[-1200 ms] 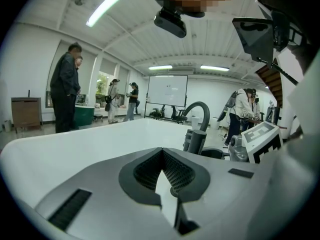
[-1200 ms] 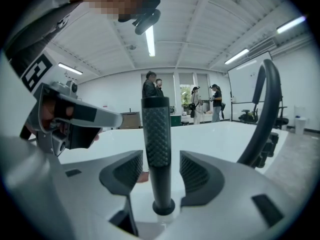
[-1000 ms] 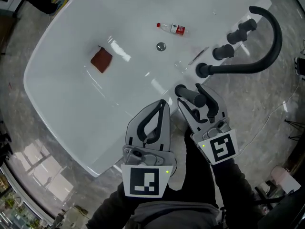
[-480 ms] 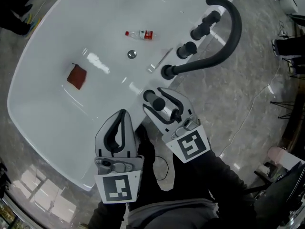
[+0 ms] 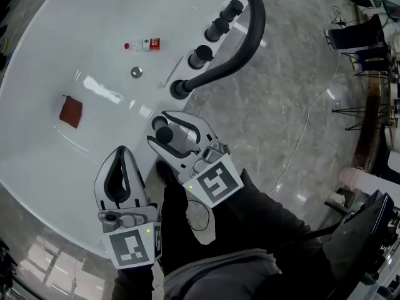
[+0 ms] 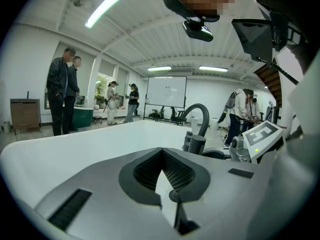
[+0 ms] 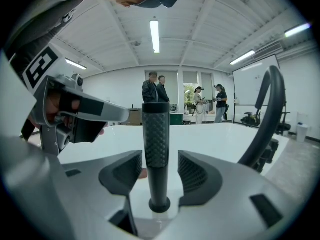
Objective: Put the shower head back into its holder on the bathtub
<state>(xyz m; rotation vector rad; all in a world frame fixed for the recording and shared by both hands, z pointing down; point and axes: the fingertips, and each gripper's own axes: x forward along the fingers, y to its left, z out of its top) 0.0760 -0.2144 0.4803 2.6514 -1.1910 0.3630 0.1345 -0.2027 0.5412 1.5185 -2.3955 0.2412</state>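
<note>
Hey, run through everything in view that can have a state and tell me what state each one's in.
Shower head: standing upright on the bathtub rim.
Right gripper: jaws apart around the shower head, not clamped.
Left gripper: jaws together, empty.
Bottle: lying on its side in the bathtub.
Faucet: no water running.
Brown cloth: flat on the bathtub floor.

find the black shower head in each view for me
Head view: the shower head stands on the bathtub rim, left of centre, between the open jaws of the right gripper.
Left gripper view: cannot pick it out for sure.
Right gripper view: upright at centre, with a gap to each jaw.
Shared landmark: the arched black faucet.
</note>
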